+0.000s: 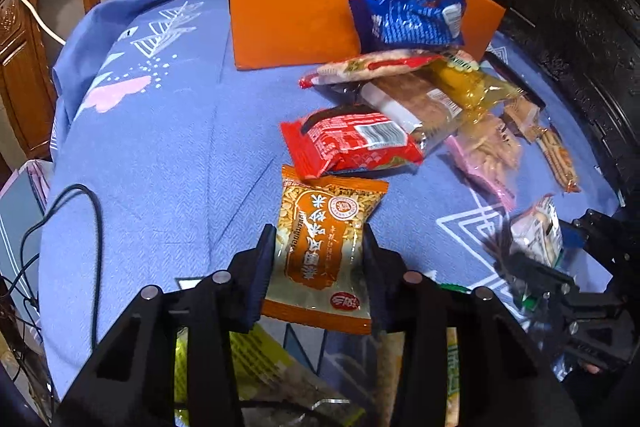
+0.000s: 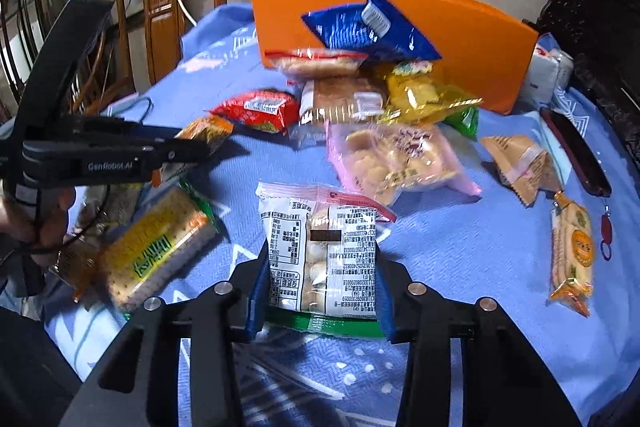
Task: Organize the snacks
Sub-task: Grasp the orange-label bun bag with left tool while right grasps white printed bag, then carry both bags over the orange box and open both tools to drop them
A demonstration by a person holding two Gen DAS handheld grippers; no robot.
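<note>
my left gripper point(image 1: 320, 263) clamps the peanut pack point(image 1: 326, 247), my right gripper point(image 2: 320, 291) the biscuit pack point(image 2: 320, 247); slick film may slip, missing the orange box point(image 1: 296, 15).

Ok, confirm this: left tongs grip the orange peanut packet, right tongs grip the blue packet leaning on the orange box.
Wrong on the right tongs: the right wrist view shows them gripping the white packet. The blue packet leans ungripped on the orange box. Left tongs do grip the orange peanut packet.
</note>
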